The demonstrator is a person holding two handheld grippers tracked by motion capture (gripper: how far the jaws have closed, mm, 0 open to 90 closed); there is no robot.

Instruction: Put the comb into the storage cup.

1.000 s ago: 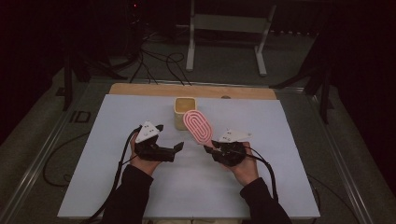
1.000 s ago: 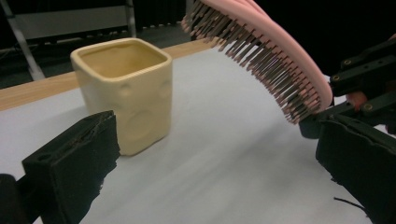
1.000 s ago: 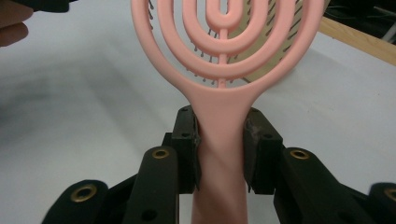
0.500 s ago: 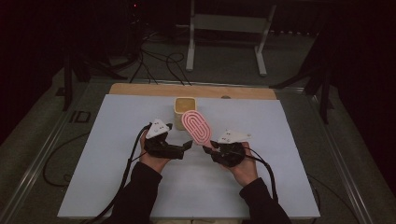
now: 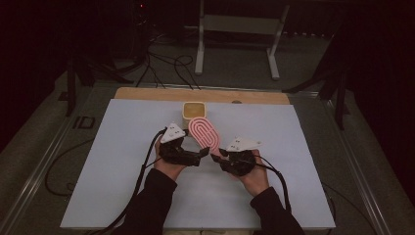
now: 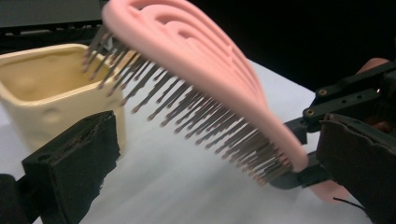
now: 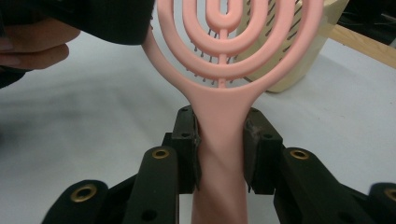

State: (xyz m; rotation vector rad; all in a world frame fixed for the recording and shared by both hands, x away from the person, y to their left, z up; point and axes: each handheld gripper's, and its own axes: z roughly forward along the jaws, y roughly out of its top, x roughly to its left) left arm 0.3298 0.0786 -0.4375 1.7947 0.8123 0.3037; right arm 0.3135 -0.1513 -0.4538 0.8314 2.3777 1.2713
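White tabletop [image 5: 122, 186], wooden far edge [image 5: 147, 93]; dark room, floor cables [image 5: 166, 68].

Dim room, grey floor [image 5: 58, 117], white metal frame [image 5: 237, 36] behind table, black cables [image 5: 166, 66] trailing

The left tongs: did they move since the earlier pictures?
Yes. The left tongs moved rightward across the table, closer to the brush by the cup.

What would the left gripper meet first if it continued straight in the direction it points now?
Most likely the pink hairbrush, which the right gripper holds by the handle. Its bristle side crosses between the open jaws of the left gripper. The yellow cup stands further back, though depth is uncertain.
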